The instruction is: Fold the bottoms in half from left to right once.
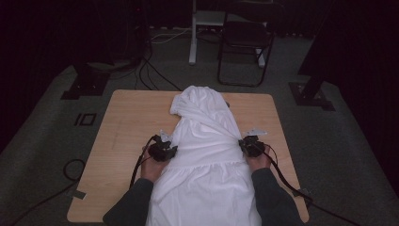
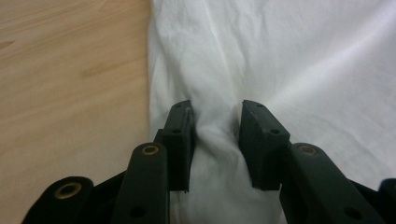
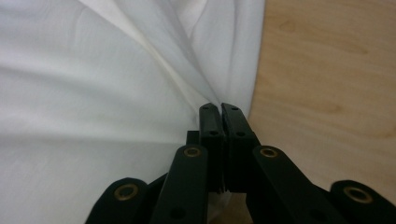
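At the near edge of the table [image 1: 117, 141], the white garment [image 1: 202, 155] runs off the bottom of the high view, so we cannot see its lower hem, and our forearms are cut off there too. Our left tongs [image 1: 170, 151] sit at the garment's left edge, partly open; in the left gripper view the left tongs [image 2: 215, 126] have a bunched ridge of cloth rising between the jaws, and the pads stand apart from each other with the fabric gathered in the gap. Our right tongs [image 1: 244, 145] are at the right edge; in the right gripper view the right tongs [image 3: 220, 111] are pressed together on a pinch of the garment [image 3: 93, 93], with folds fanning away from the grip. Farther off, the garment narrows to a rumpled heap near the table's far edge. Beyond that, a dark chair [image 1: 244, 42] stands on the floor, its details hard to make out in the gloom.
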Available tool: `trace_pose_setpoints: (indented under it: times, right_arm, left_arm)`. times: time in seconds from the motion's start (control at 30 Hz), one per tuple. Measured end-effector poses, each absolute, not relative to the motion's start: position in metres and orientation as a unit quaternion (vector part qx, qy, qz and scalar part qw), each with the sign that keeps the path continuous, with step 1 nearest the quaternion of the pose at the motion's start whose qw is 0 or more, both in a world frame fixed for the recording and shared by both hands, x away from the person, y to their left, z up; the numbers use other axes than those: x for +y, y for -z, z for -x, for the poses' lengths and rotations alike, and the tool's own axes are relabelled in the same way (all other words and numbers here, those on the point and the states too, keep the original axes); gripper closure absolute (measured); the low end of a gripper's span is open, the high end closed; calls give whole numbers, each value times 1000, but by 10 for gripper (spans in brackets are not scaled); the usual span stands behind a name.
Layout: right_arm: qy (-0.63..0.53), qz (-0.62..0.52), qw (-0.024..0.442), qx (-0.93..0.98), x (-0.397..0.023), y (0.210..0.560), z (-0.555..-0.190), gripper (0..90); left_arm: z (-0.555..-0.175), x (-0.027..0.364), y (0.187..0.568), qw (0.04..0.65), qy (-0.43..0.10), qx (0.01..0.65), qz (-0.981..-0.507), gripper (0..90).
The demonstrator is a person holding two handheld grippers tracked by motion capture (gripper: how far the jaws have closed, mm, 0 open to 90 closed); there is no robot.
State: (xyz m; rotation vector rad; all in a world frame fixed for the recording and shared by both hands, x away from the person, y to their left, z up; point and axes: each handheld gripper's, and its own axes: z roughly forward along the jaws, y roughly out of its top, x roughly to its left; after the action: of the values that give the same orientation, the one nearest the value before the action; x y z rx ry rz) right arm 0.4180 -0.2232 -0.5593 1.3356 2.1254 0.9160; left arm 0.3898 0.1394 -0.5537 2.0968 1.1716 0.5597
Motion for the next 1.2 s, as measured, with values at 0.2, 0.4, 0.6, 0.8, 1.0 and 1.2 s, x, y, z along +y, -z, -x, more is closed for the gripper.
trace_pose_setpoints:
  times: [0.2, 0.4, 0.6, 0.8, 1.0, 1.2]
  right_arm:
    - [-334, -473, 222, 784, -227, 560, -380, 880]
    - [-339, -467, 207, 790, -232, 561, -346, 877]
    - [-362, -448, 200, 793, -235, 555, -334, 602]
    - [-375, -416, 199, 804, -219, 536, -367, 416]
    - [-376, -388, 190, 820, -186, 531, -396, 382]
    - [-351, -366, 202, 838, -145, 534, -418, 411]
  left_arm:
    - [-353, 143, 556, 335, -214, 443, -803, 657]
    - [-324, 146, 559, 348, -211, 438, -801, 656]
    - [-320, 144, 560, 344, -219, 430, -806, 653]
    - [-321, 146, 561, 353, -217, 431, -802, 647]
    - [-320, 145, 562, 354, -220, 430, -801, 646]
    - [-319, 145, 562, 356, -222, 431, -799, 646]
